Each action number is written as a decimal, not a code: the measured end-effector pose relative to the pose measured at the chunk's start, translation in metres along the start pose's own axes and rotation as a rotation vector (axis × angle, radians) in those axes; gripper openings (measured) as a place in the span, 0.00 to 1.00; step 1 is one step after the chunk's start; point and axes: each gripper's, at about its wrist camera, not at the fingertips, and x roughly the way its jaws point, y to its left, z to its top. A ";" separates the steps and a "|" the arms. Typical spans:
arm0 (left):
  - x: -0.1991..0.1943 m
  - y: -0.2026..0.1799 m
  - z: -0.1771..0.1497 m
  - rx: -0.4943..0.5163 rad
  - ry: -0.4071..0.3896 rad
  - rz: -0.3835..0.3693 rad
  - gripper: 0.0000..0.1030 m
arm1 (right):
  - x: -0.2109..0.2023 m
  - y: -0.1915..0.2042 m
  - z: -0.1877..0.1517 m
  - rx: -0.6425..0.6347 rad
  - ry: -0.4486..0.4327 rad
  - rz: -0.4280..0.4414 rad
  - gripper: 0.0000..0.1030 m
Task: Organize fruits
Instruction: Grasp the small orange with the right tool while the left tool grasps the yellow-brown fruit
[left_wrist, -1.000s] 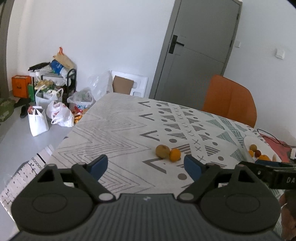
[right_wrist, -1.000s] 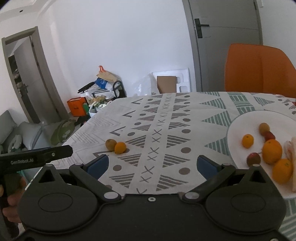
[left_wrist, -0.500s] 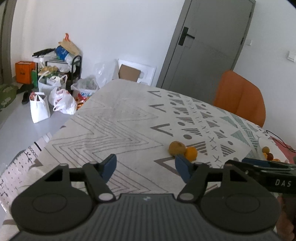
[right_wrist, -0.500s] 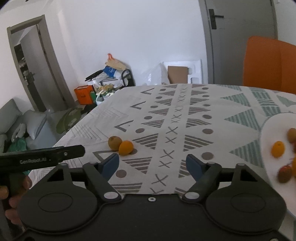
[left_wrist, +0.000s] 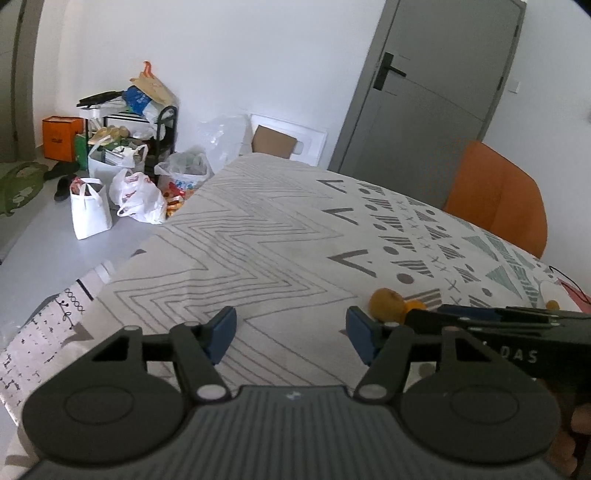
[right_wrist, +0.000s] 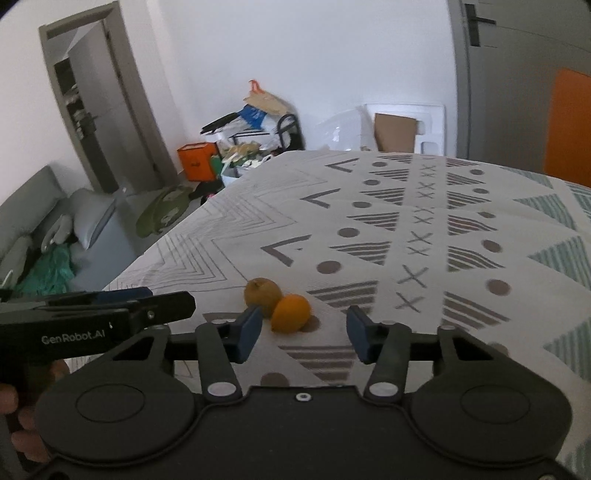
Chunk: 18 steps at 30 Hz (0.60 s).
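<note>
- The orange fruit (right_wrist: 290, 313) lies on the patterned bench (right_wrist: 406, 229), touching a brownish fruit (right_wrist: 263, 292) on its left, just ahead of the right tool (right_wrist: 302, 335).
- Both are round, smooth and small; in my judgement a one-sided nudge could roll either away, or a finger could knock the neighbour.
- The right tool is spread wide, grasping nothing, its left pad near the brownish fruit.
- The left tool (left_wrist: 291, 335) is also released, over bare cloth.
- The cloth looks soft and slightly rumpled.
</note>
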 end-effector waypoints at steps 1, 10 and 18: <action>0.000 0.001 0.000 -0.004 0.001 0.002 0.59 | 0.002 0.001 0.000 -0.003 0.002 0.003 0.29; 0.004 -0.006 0.003 0.014 0.008 -0.007 0.57 | -0.009 -0.001 -0.004 -0.001 -0.042 -0.007 0.22; 0.018 -0.033 0.006 0.072 0.022 -0.073 0.57 | -0.025 -0.018 -0.007 0.040 -0.062 -0.072 0.22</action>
